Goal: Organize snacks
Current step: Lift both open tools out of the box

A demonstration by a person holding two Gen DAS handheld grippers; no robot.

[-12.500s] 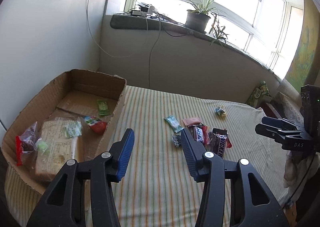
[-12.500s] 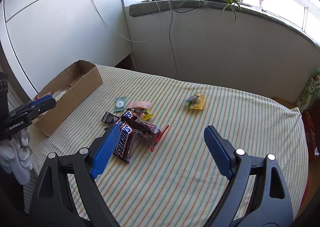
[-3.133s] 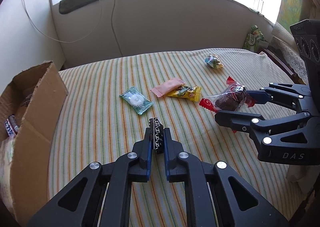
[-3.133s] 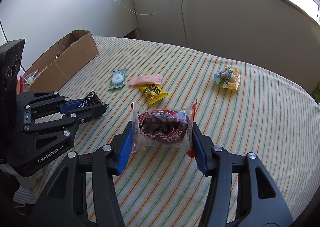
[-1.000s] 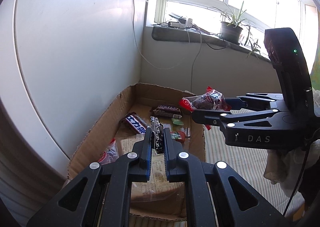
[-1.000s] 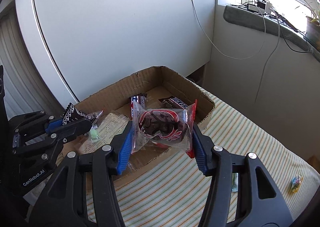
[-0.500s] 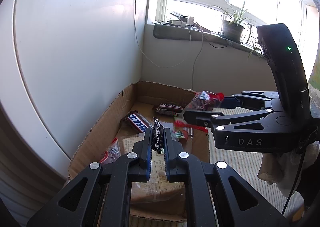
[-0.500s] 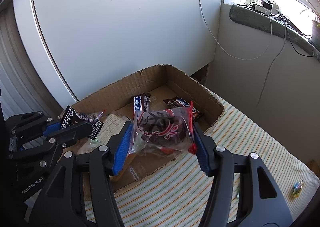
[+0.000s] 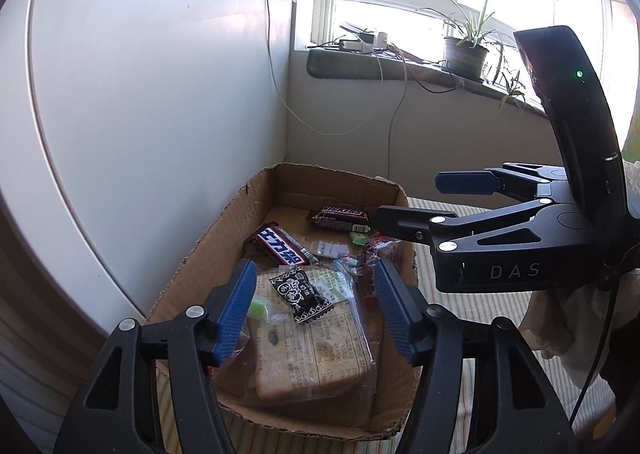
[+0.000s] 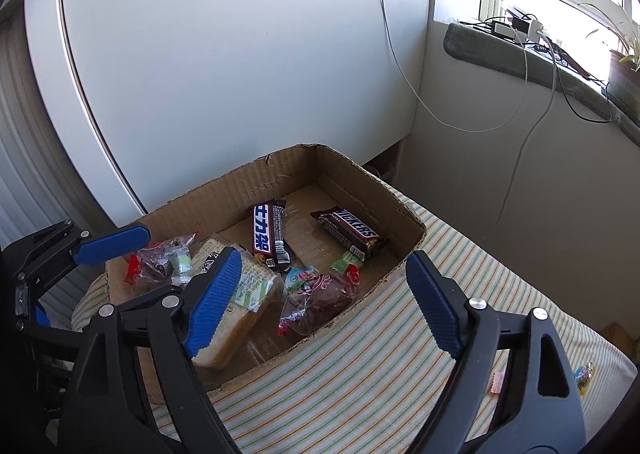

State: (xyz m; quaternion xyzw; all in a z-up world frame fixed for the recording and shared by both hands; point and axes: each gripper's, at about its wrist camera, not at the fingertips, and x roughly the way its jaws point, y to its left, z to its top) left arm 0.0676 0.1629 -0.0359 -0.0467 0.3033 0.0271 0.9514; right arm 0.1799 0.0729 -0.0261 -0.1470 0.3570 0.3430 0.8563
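Both claws hang over the open brown cardboard box (image 10: 360, 177) that stands on the bed with the striped green, orange and cream sheet (image 10: 360, 366), beside a white wall panel (image 10: 240, 53). The left claw (image 9: 314, 308) has just been opening; its blue pads stand apart with nothing pressed between them, and the small black sweet wrapper with white print (image 9: 301, 294) lies released on the clear bag of sliced bread (image 9: 316, 350) inside the box. The right claw (image 10: 324, 302) has likewise just been opening and holds nothing; the clear red-edged packet with a dark cake (image 10: 316, 300) rests in the box against its near wall. Already stored: two dark chocolate bars (image 10: 268, 234) lying flat on the box floor, a second red-edged cake packet (image 10: 156, 258) at the far left corner, and several small green and white sweets (image 10: 344, 264). Judged progress: well advanced, not complete. Still outside on the sheet, at the lower right of the right wrist view, are a pink sweet (image 10: 497, 381) and a yellow-blue sweet (image 10: 585, 376); any further items are out of view. Obstructions: the box walls and the two claws close together over the opening; a white cable (image 10: 460, 109) hangs on the wall behind, clear of the work
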